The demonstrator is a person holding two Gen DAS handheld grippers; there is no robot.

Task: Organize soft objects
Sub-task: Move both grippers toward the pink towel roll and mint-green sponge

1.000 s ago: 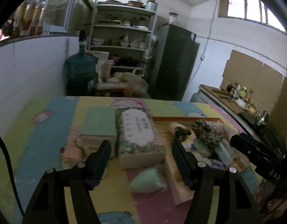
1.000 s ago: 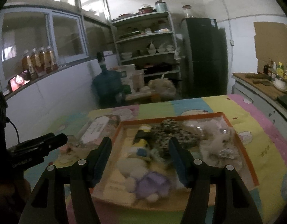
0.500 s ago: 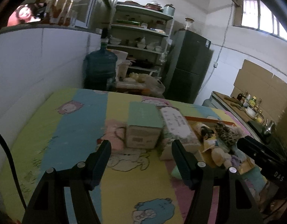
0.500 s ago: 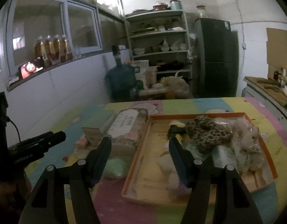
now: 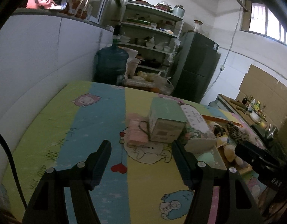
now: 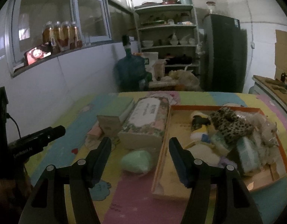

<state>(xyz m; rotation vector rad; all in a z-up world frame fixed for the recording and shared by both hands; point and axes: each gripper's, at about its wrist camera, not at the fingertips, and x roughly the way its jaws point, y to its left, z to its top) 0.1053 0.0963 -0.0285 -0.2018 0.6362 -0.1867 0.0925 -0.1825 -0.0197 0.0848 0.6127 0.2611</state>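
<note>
You are holding the left gripper (image 5: 141, 149) with its jaws spread wide and gripping nothing, hovering over the table (image 5: 83, 123) with its cartoon-print cover. At about 12 o'clock from those jaws a green-topped box (image 5: 166, 122) is sitting on the table, with a pink folded cloth (image 5: 136, 131) touching its 9 o'clock side. At its 3 o'clock side a floral tissue pack (image 5: 196, 128) is lying lengthwise.

You are holding the right gripper (image 6: 140, 148) with its jaws likewise parted and empty. Between its fingers, just past the tips, a soft mint-green object (image 6: 136, 161) is resting on the table, just beside the near end of the floral tissue pack (image 6: 147, 120). At 2 o'clock from the jaws an orange-rimmed tray (image 6: 162, 160) is holding a pile of soft things: a leopard-print plush (image 6: 231, 123) on top, a small doll in yellow (image 6: 199, 126), and pale fluffy toys (image 6: 265, 130) at the tray's 3 o'clock end. The left gripper (image 6: 36, 140) is showing at 9 o'clock in the right wrist view.
</note>
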